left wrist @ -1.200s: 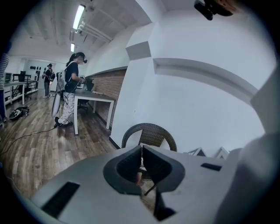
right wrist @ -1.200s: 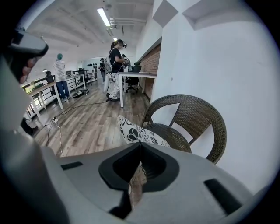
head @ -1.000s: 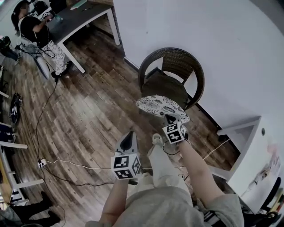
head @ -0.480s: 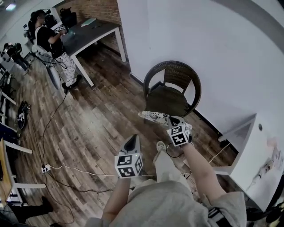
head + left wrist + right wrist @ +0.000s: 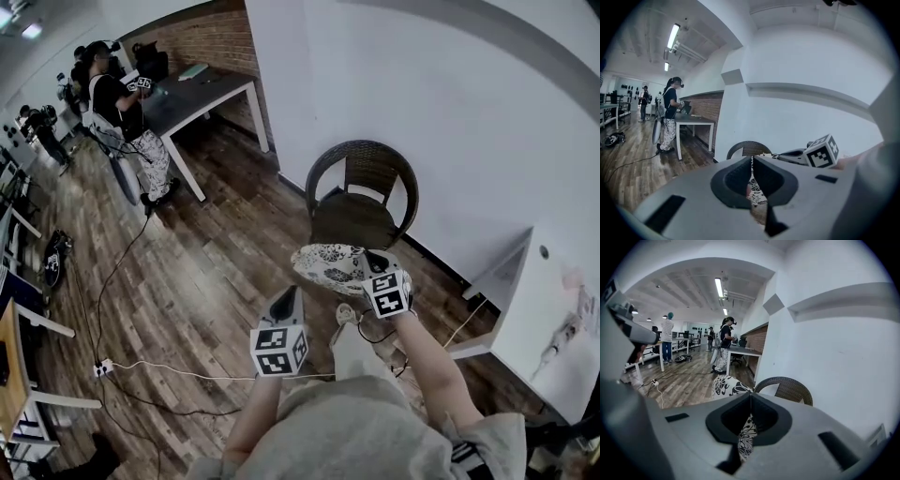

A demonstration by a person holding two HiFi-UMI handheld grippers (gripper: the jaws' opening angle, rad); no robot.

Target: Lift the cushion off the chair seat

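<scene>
A round black-and-white patterned cushion [image 5: 330, 266] hangs in the air in front of the dark wicker chair [image 5: 362, 208], clear of its bare seat. My right gripper [image 5: 364, 263] is shut on the cushion's near right edge. In the right gripper view the patterned fabric [image 5: 729, 386] is pinched between the closed jaws [image 5: 750, 395], with the chair [image 5: 788, 388] behind. My left gripper [image 5: 286, 298] hovers just left of the cushion, jaws together and empty [image 5: 751, 158]. Part of the cushion [image 5: 753, 186] shows through the slit below them.
A white wall runs behind the chair. A white cabinet [image 5: 548, 319] stands at the right. At the back left, a person [image 5: 127, 112] stands by a dark-topped table [image 5: 192, 94]. A cable and power strip [image 5: 103, 367] lie on the wood floor. My shoe [image 5: 346, 312] is below the cushion.
The right gripper has carried the cushion up and toward me, off the chair seat. The left gripper has risen alongside it, still empty.
</scene>
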